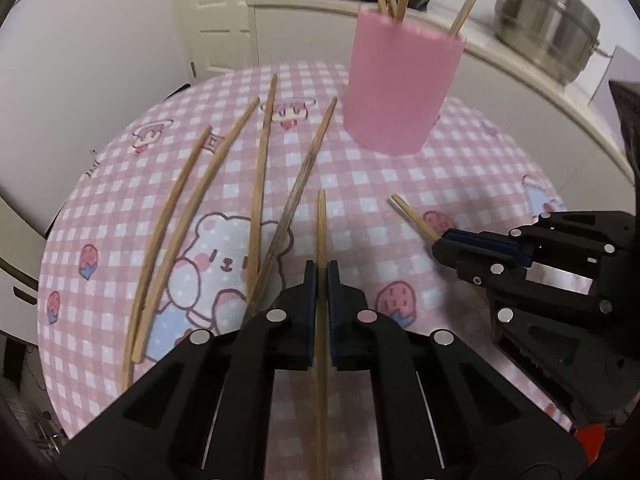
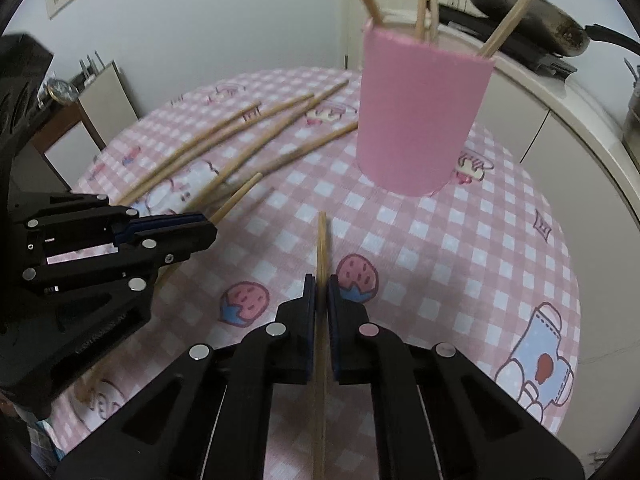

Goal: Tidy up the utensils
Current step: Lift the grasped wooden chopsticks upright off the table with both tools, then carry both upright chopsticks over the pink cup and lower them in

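1. The step in hand looks like the carry after a pickup: each tool is clamped on 1 wooden chopstick. The left tool (image 1: 322,276) grips its chopstick (image 1: 321,232) between closed jaws, the stick running forward along the fingers.
2. The right tool (image 2: 321,290) is likewise closed on a second chopstick (image 2: 321,240), its tip pointing toward the pink cup (image 2: 420,120).
3. The pink cup stands upright on the far part of the tabletop (image 2: 500,248) and already holds about 4 chopsticks leaning against its rim.
4. 4 loose chopsticks (image 1: 262,184) lie on the checked cloth to the left of the left tool, near each other, 2 of them crossing near their closer ends.
5. Next, each held stick probably has to be raised above the cup's rim, tipped nearer upright, and released into the opening without knocking the sticks already there.
6. Then the 4 loose ones remain to be collected.
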The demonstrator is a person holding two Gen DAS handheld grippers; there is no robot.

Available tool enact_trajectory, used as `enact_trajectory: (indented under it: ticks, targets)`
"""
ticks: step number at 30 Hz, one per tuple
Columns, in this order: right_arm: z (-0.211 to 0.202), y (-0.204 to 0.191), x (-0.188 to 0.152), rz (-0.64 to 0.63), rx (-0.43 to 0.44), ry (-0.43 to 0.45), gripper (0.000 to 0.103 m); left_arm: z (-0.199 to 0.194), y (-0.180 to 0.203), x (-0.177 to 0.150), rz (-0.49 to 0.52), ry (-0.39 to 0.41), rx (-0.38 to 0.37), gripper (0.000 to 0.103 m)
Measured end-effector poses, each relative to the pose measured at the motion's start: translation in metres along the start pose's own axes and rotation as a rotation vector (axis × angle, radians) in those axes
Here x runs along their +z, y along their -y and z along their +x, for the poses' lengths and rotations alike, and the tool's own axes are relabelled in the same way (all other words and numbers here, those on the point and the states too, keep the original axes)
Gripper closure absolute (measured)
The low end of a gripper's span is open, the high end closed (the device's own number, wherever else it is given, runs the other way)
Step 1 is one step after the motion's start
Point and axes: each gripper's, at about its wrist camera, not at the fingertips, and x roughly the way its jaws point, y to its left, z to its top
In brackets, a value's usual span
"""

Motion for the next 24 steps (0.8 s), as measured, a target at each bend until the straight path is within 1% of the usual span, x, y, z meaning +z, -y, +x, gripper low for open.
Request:
enact_trajectory:
  ticks: [3, 7, 12, 18, 24]
  targets:
    - [-0.020, -0.001, 0.003, 0.007, 0.007, 0.053, 0.099, -0.026, -0.001, 0.004, -0.012, 0.060, -0.017, 0.098]
    - [-0.055, -0.007, 0.007, 0.012, 0.023, 0.144, 0.099, -0.065, 0.000, 0.008, -0.029, 0.147, -0.043, 0.098]
    - [-0.099, -0.018, 0.010, 0.001, 0.021, 0.263, 0.099, -0.109, 0.008, 0.007, -0.031, 0.245, -0.057, 0.098]
    - [-0.140, -0.026, 0.007, -0.007, 0.018, 0.379, 0.099, -0.148, 0.022, 0.004, -0.020, 0.334, -0.080, 0.098]
    - [-0.167, -0.029, 0.002, -0.011, 0.012, 0.457, 0.099, -0.175, 0.035, 0.004, -0.007, 0.402, -0.098, 0.098]
